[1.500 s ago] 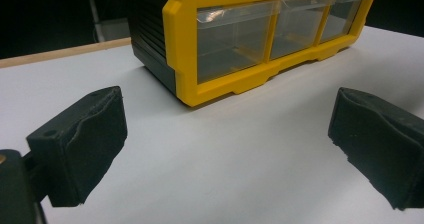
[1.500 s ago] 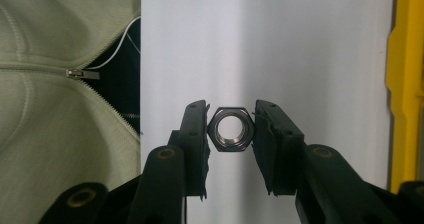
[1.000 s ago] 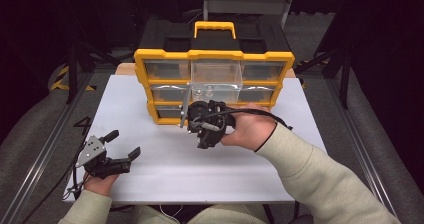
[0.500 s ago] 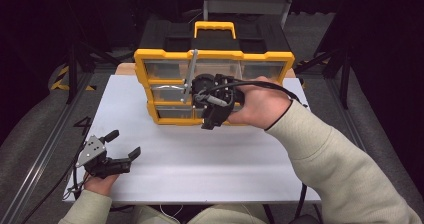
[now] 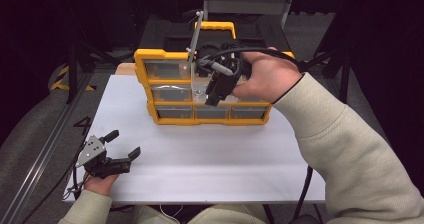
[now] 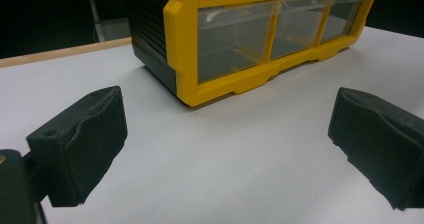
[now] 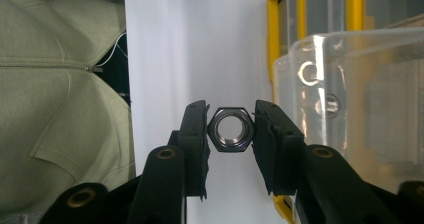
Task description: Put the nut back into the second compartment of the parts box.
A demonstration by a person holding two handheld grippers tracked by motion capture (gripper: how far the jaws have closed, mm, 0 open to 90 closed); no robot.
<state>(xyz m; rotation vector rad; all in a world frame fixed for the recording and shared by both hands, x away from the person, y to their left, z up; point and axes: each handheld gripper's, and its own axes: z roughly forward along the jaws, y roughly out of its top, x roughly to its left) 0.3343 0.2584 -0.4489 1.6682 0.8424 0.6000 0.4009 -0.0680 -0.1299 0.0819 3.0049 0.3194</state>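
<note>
A steel hex nut [image 7: 230,129] sits pinched between the black pads of my right gripper [image 7: 230,136], which is shut on it. In the high view the right gripper [image 5: 214,95] hangs raised in front of the yellow organizer [image 5: 165,59], jaws pointing down. Next to the nut stands a clear plastic drawer [image 7: 360,99], pulled out of the organizer. My left gripper [image 5: 125,143] rests low at the table's near left, open and holding nothing. From the left gripper view, its jaws [image 6: 227,134] frame the bottom row of drawers in the organizer [image 6: 185,44].
The white table top [image 5: 210,159] stretches in front of the organizer. A black case with a yellow handle [image 5: 220,26] rises behind it. The person's light jacket [image 7: 55,109] hangs at the near edge. Dark floor surrounds the table.
My right gripper has risen with the nut from the lower drawers up to the organizer's top rows. The left gripper has stayed where it was.
</note>
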